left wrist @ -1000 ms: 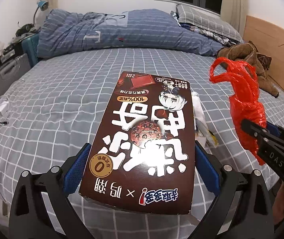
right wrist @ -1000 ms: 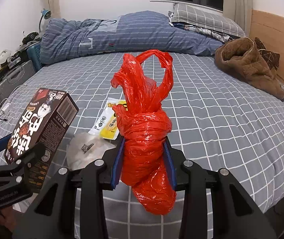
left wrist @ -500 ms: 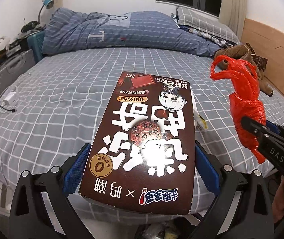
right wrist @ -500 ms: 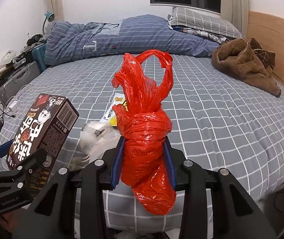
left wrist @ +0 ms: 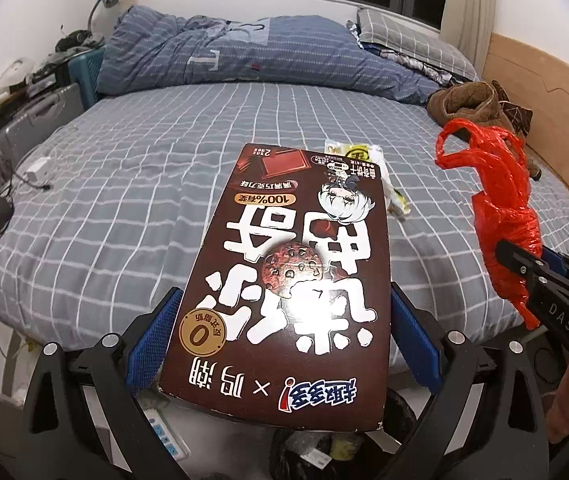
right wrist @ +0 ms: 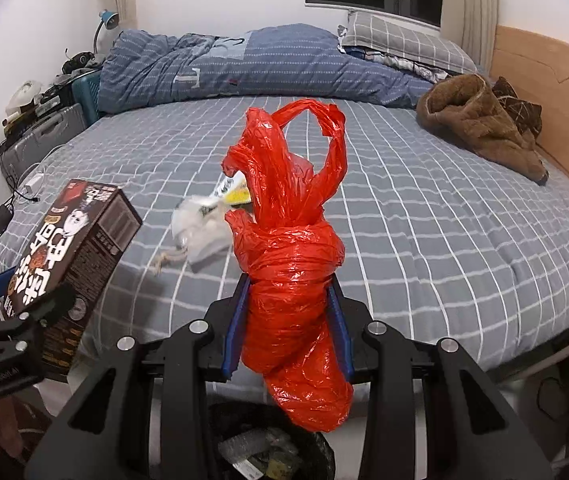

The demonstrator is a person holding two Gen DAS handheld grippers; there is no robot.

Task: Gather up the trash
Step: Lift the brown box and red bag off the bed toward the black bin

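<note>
A brown cookie box [left wrist: 284,264] with white lettering lies flat between the blue pads of my left gripper [left wrist: 284,320], which is shut on it. My right gripper [right wrist: 288,320] is shut on a knotted red plastic bag [right wrist: 288,280] that stands upright with its handles up. Both are held in front of the bed's near edge, over a bin with a black liner [right wrist: 268,452] that holds some trash. The right wrist view shows the box [right wrist: 68,248] at lower left. A yellow wrapper [right wrist: 236,192] and a clear plastic wrapper [right wrist: 200,228] lie on the bed behind the bag.
The bed [right wrist: 444,240] has a grey checked sheet, a blue duvet at the back and a brown garment [right wrist: 480,124] by the wooden headboard. A grey suitcase [right wrist: 40,132] and cables [left wrist: 0,212] sit at the left. A power strip [left wrist: 164,436] lies on the floor.
Both grippers have drawn back from the bed with the box and the bag still held. The bed's near edge and the bin below have come into view.
</note>
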